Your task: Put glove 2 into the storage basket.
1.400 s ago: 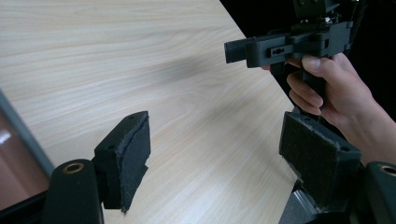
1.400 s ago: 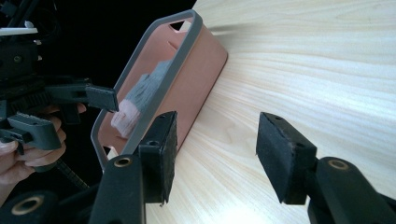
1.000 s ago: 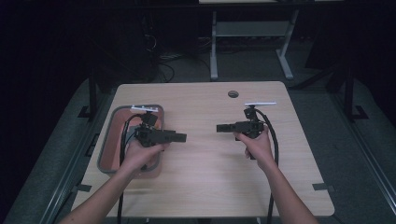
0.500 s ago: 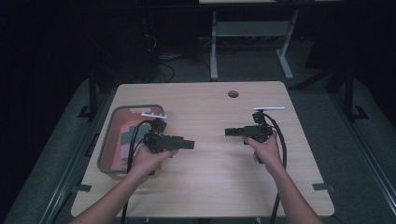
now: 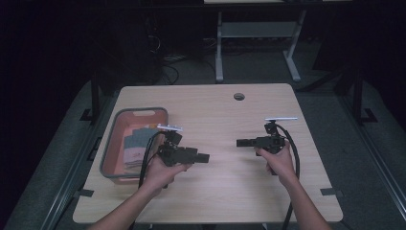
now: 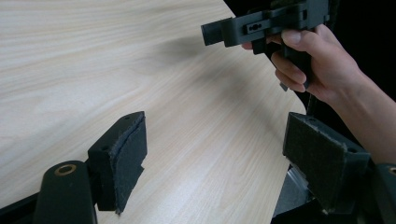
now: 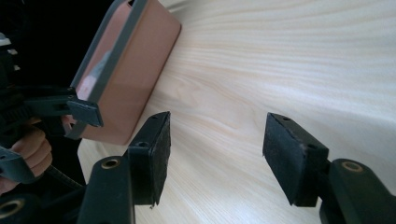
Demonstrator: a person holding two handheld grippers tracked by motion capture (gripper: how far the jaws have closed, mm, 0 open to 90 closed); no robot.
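pale wood table point(image 5: 225, 187) lies bare between the two grippers, which face each other jaw to jaw. the pink bin point(image 5: 111, 158) with folded cloths point(image 5: 134, 143) sits at the table's left edge, just beside the left gripper point(image 5: 203, 157) and well apart from the right gripper point(image 5: 240, 142), so the left hand looks better placed to reach in. both sets of jaws stand wide with nothing between them, the right's having just been opening.

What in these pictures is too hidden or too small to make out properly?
- The folded cloths in the pink bin: too small and dim in the high view to count or name, partly behind the left gripper and its cable.
- The bin's inside: in the right gripper view, its wall hides it.
- The small round spot on the table: too small to identify.
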